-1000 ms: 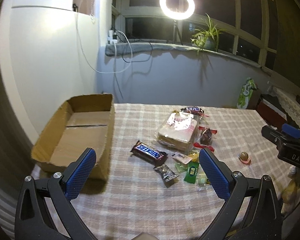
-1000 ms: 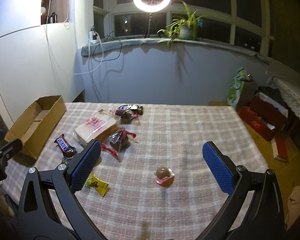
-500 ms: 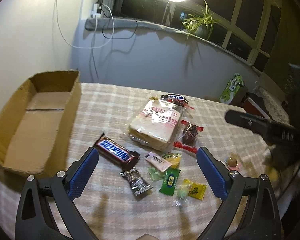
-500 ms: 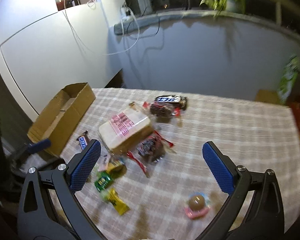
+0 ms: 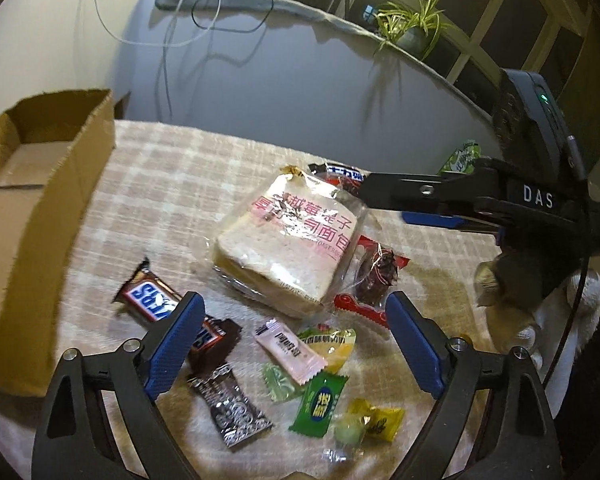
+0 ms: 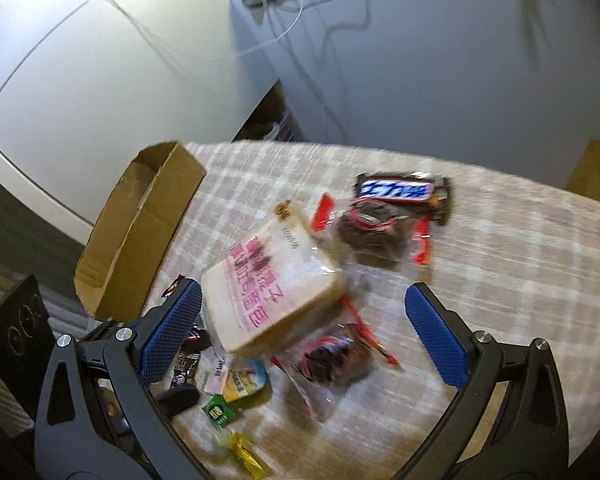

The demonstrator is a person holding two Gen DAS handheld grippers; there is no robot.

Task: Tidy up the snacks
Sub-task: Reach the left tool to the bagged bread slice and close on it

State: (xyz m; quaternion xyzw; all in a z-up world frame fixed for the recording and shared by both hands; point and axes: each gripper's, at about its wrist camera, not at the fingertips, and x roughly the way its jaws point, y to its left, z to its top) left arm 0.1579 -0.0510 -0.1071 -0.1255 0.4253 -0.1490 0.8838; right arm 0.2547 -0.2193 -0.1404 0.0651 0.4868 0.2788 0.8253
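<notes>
Snacks lie on a checked tablecloth [image 5: 160,168]. A bagged loaf of bread [image 5: 288,240] is in the middle, with a Snickers bar [image 5: 168,312] to its left. My left gripper [image 5: 296,340] hovers over a pink sachet [image 5: 288,348] and several small candies. Its jaws are closing and touch nothing. My right gripper [image 6: 304,328] is open above the bread [image 6: 268,292]. It reaches in from the right [image 5: 400,204] in the left wrist view. An empty cardboard box [image 5: 28,216] stands at the left table edge. A second chocolate bar [image 6: 400,192] lies behind the bread.
Two red-wrapped dark snacks [image 6: 372,228] [image 5: 376,276] lie beside the bread. A black-silver sachet [image 5: 228,404], a green candy [image 5: 320,404] and a yellow one [image 5: 380,420] are near the front edge. A pale sleeve [image 5: 548,320] is at the right. A plant [image 5: 412,32] stands on the sill.
Both grippers have tipped downward and come closer to the snacks. The right gripper swung left, from over the round candy to above the bread. The left jaws have narrowed slightly.
</notes>
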